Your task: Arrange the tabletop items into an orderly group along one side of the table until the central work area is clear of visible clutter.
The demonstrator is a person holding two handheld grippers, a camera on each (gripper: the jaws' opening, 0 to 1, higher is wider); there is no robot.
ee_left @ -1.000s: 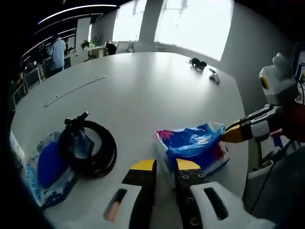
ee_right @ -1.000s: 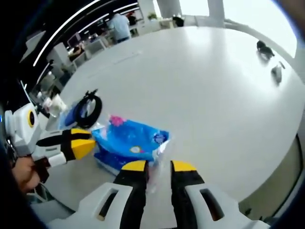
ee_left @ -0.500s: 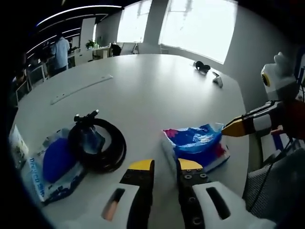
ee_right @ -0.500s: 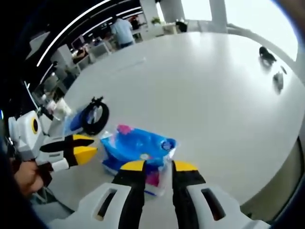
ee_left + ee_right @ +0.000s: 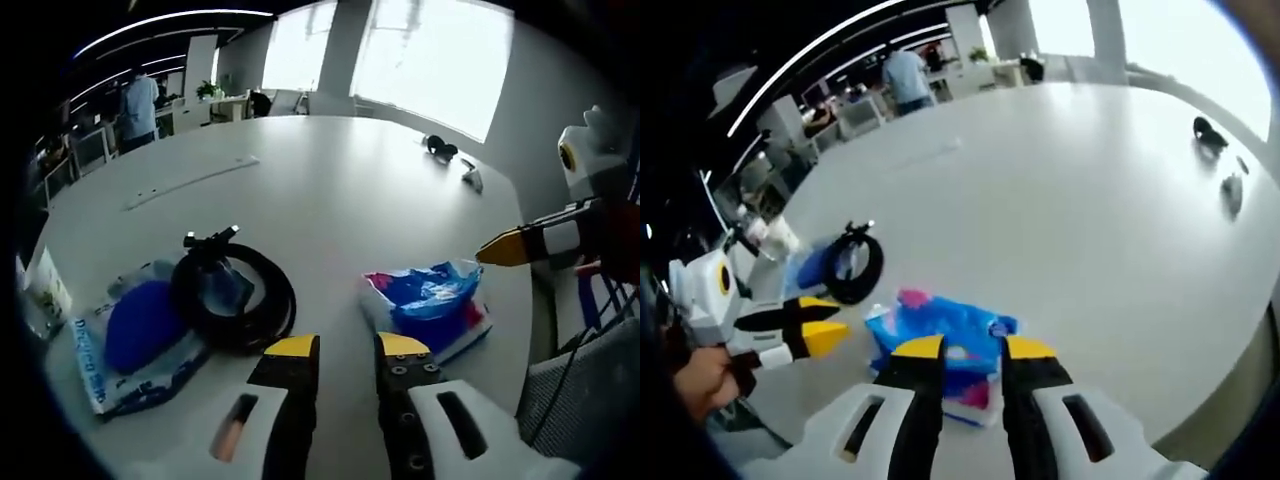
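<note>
Both tools free; blue pkg [image 5: 432, 305] beside cable coil [image 5: 235, 300] on table [image 5: 330, 190].

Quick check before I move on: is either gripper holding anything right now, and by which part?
Nothing is held. The left gripper has an empty gap between its jaws. The right gripper sits just short of the blue packet, gripping nothing.

We see a person [image 5: 138, 105] in a blue top standing at desks [image 5: 95, 140] beyond the table's far edge. Bright windows [image 5: 430, 55] line the back wall, and long ceiling lights [image 5: 830, 45] run overhead.
</note>
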